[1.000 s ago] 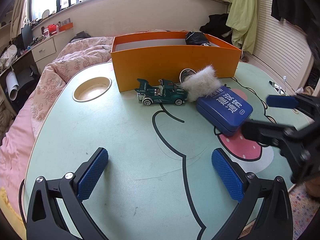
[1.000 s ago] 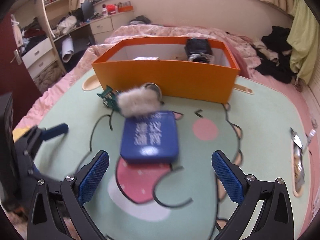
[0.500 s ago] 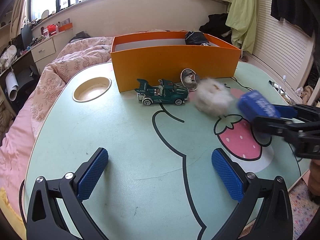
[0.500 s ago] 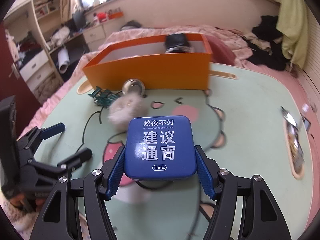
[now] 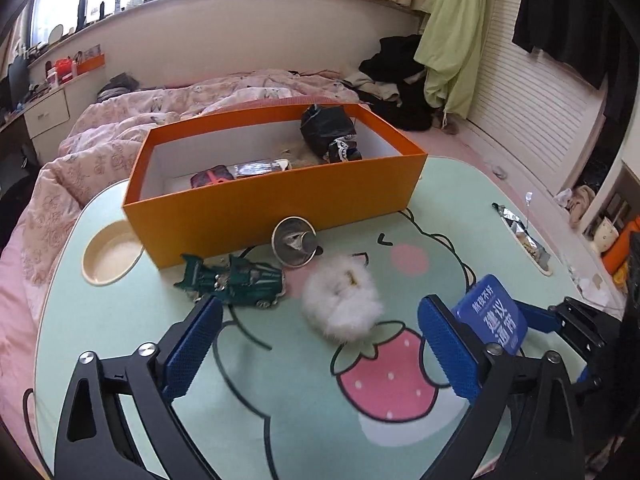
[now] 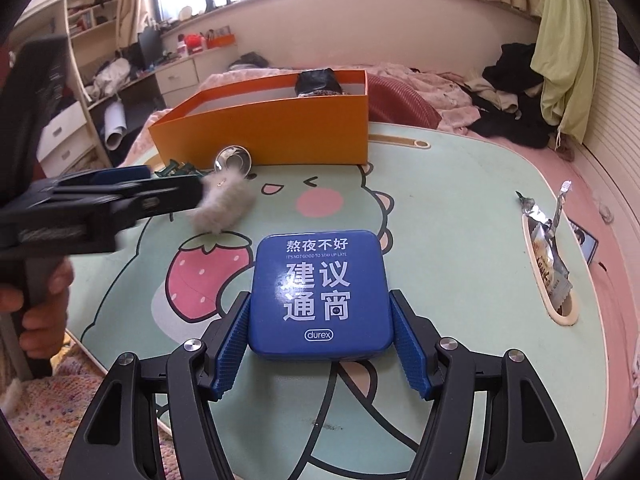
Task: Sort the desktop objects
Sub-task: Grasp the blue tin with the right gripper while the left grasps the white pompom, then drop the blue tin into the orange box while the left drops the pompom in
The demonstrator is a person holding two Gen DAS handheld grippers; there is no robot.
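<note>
Since a second ago you have lifted the blue tin [image 6: 320,296] off the table [image 6: 460,208] in your right gripper [image 6: 320,344], and your left gripper [image 5: 320,356] has come forward over the toys.

From your left wrist: your jaws are closing with only bare tabletop between them, nothing gripped. Just past their tips lie the green toy car [image 5: 234,280] at 11 o'clock and the white fluffy ball [image 5: 342,300] at 1 o'clock. Beyond both, at 12 o'clock, a small metal cup [image 5: 294,242] lies on its side against the orange box [image 5: 272,208], which has several items inside. At 3 o'clock your right gripper carries the tin, tilted.

From your right wrist: both blue pads [image 6: 232,348] press the sides of the tin, label up, held about half open above the strawberry print. At 10 o'clock your left gripper reaches beside the fluffy ball, with your hand [image 6: 36,308] on its handle at 9 o'clock. The box stands at 12 o'clock.
</note>
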